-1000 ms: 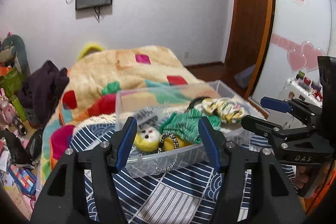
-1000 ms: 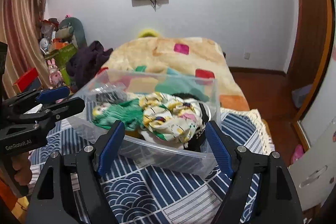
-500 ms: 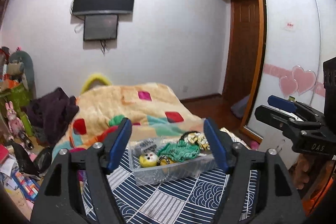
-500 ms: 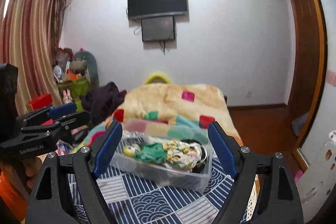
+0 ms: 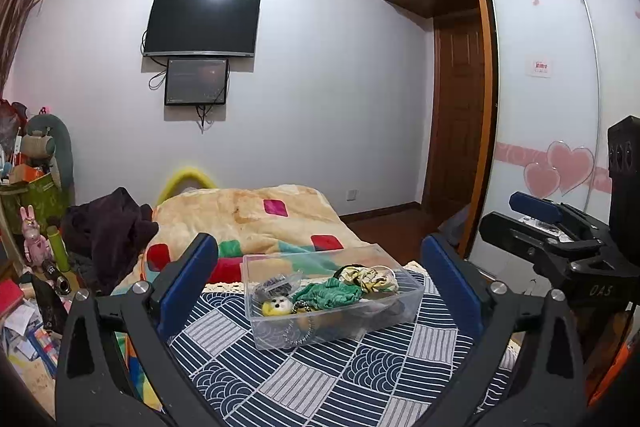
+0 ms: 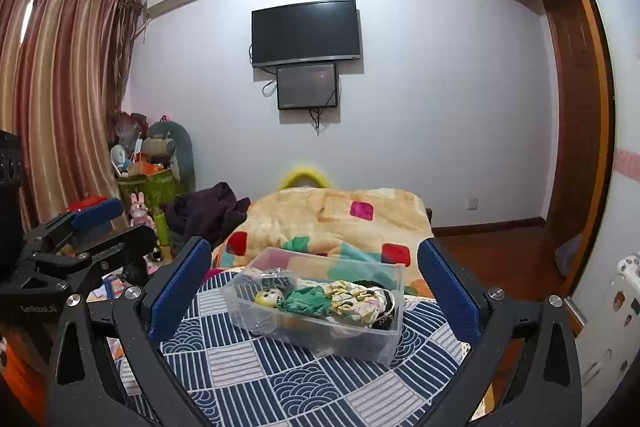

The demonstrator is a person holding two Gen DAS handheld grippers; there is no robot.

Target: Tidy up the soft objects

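Both sets of jaws are standing wide apart and gripping nothing: the left gripper (image 5: 320, 279) and the right gripper (image 6: 312, 279) are hanging side by side above the foot of the bed, well back from the clear plastic box (image 5: 334, 301) that is sitting on the blue-and-white patterned cover (image 5: 320, 379). Each gripper is showing at the edge of the other's view, the right one (image 5: 560, 247) off to the right and the left one (image 6: 68, 247) off to the left. Inside the box, a yellow-faced plush toy (image 5: 276, 305) is lying at the left end, a green cloth (image 5: 328, 293) is bunched beside it, and a yellow patterned cloth (image 5: 368, 277) is resting toward the right end. Behind the box, a peach blanket (image 5: 248, 215) with coloured squares is covering the rest of the bed, and a dark garment (image 5: 108, 227) is heaped at its left side. A television (image 5: 202, 25) is hanging on the far wall.
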